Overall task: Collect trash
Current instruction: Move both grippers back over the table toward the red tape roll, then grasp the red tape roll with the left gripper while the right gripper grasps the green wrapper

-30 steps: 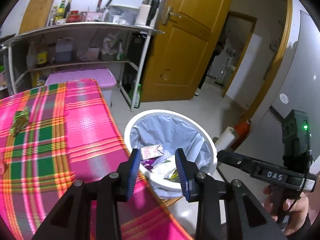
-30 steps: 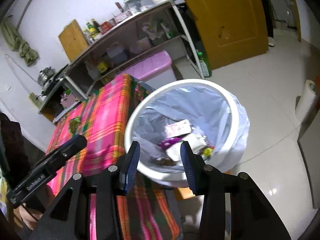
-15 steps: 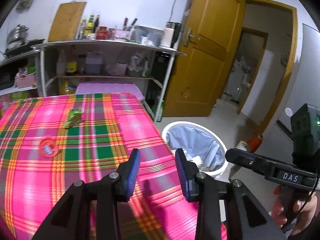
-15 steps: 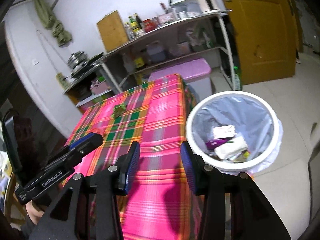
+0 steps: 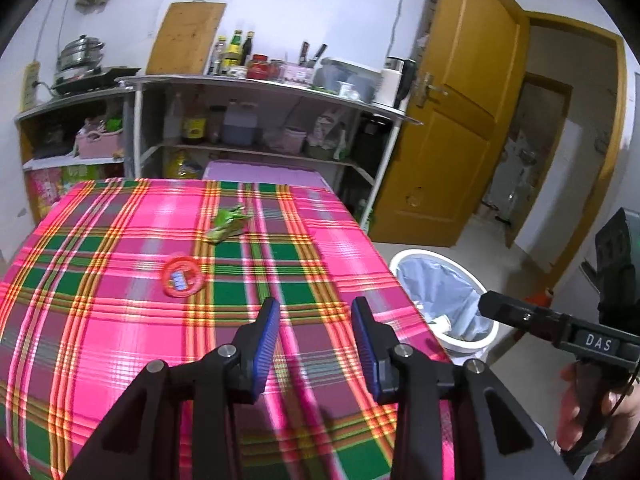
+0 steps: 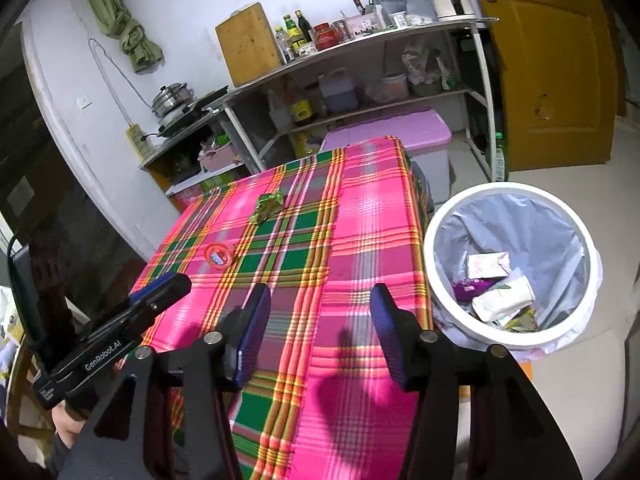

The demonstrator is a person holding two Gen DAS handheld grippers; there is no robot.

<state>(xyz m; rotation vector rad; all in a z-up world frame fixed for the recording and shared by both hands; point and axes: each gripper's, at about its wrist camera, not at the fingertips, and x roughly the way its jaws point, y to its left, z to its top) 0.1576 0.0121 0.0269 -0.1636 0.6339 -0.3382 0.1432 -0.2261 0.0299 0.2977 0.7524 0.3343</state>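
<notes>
A crumpled green wrapper (image 5: 227, 224) and a round red lid (image 5: 182, 279) lie on the pink plaid tablecloth (image 5: 120, 320). Both also show in the right wrist view: the wrapper (image 6: 268, 206) and the lid (image 6: 218, 255). A white bin (image 6: 440, 216) with a grey liner stands on the floor right of the table and holds several pieces of trash. It also shows in the left wrist view (image 5: 400, 258). My left gripper (image 5: 315, 320) is open and empty above the near part of the table. My right gripper (image 6: 320, 312) is open and empty above the table's right side.
A metal shelf unit (image 5: 260, 80) with bottles and jars stands behind the table. A purple-lidded storage box (image 6: 388, 130) sits at its foot. A yellow wooden door (image 5: 460, 120) stands open at the right, with tiled floor (image 6: 560, 176) around the bin.
Both grippers have pulled back from over the bin and swung left over the table. The wrapper and the lid have come into full view. Both stay open and empty.
</notes>
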